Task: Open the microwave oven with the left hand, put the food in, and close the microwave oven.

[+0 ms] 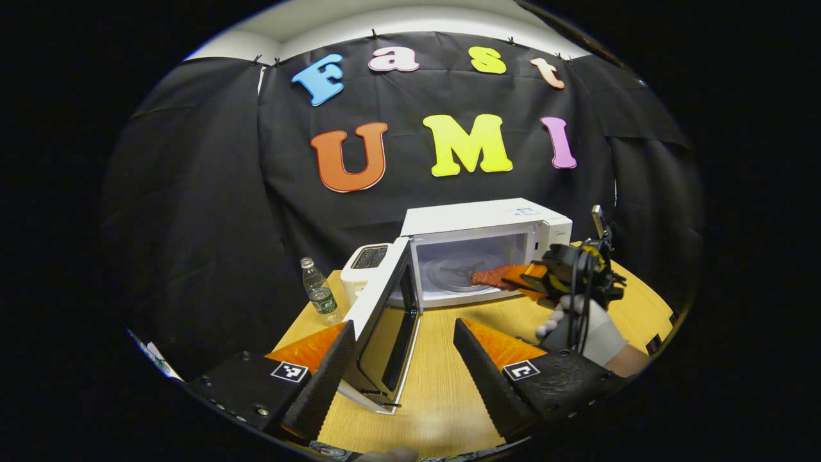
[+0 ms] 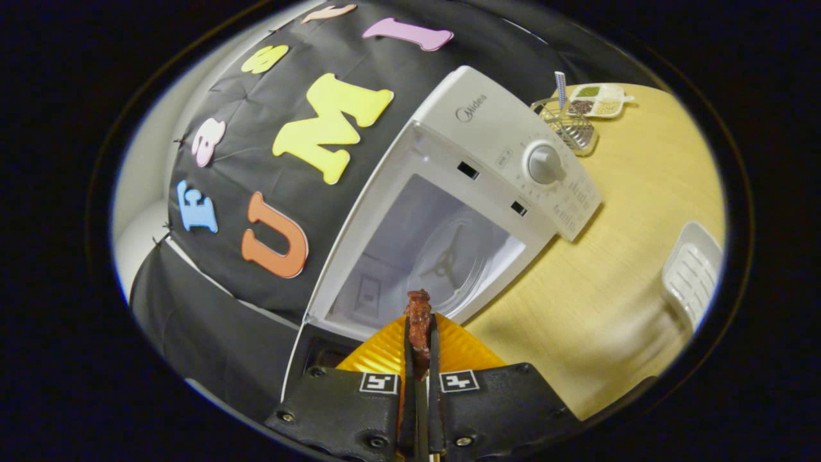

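The white microwave oven [image 1: 487,221] stands at the back of the wooden table with its door [image 1: 385,321] swung wide open toward me. My left gripper [image 1: 404,350] is open on either side of the door's lower edge, touching nothing. A reddish-brown flat piece of food [image 1: 490,276] is held at the cavity's mouth by my right gripper [image 1: 532,277], with a gloved hand behind it. In the right gripper view my right gripper [image 2: 420,346] is shut on the food [image 2: 418,317], edge-on, just in front of the microwave [image 2: 507,135] cavity and its glass turntable [image 2: 455,260].
A white toaster [image 1: 364,263] and a plastic water bottle [image 1: 319,292] stand left of the microwave. In the right gripper view, a wire basket [image 2: 569,128] and a divided dish [image 2: 600,99] sit at the table's far end, with a white rack [image 2: 693,273] nearer.
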The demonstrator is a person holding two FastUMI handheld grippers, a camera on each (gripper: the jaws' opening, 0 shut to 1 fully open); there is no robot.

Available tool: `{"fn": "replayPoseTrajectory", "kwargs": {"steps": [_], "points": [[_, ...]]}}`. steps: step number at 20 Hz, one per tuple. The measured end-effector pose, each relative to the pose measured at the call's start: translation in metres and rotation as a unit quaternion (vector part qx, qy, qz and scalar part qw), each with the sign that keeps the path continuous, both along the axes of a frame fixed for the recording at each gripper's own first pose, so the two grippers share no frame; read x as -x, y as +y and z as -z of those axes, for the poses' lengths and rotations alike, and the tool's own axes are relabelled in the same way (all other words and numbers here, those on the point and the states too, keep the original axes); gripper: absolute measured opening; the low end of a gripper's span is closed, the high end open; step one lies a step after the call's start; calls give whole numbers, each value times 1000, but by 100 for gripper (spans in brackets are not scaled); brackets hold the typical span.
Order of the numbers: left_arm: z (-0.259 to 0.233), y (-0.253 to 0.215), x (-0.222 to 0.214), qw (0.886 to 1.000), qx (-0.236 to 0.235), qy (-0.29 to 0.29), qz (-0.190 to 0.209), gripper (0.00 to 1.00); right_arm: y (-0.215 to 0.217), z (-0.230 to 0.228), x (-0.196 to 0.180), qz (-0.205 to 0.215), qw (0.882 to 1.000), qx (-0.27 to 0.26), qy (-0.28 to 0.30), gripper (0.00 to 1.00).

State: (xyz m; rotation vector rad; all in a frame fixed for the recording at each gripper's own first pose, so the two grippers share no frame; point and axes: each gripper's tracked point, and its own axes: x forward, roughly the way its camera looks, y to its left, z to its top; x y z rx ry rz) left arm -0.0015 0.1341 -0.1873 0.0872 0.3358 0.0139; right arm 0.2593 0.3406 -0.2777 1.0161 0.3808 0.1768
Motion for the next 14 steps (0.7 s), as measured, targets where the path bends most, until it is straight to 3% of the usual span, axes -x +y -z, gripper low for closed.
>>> {"fn": "replayPoseTrajectory", "kwargs": {"steps": [6,7,8,9,10,12,13,14], "points": [[8,17,-11,1000,-3,-9,-19,94,58,17,-59,50,999,-17,3,11],[8,21,-11,1000,-5,-10,-25,94,62,20,-71,61,998,-20,3,11],[7,25,-10,999,-5,-10,-31,94,63,20,-79,68,997,-24,1,2],[9,29,-9,999,-6,-9,-37,94,64,23,-88,77,997,-22,-1,11],[11,32,-7,999,-7,-6,-42,94,63,27,-97,84,996,-16,2,2],[16,36,-5,999,-7,1,-48,94,54,38,-111,104,995,1,9,2],[18,37,-4,999,-9,2,-49,94,48,46,-118,113,993,17,7,3],[16,40,-5,998,-18,-6,-53,94,43,45,-124,121,992,17,-4,12]]}}
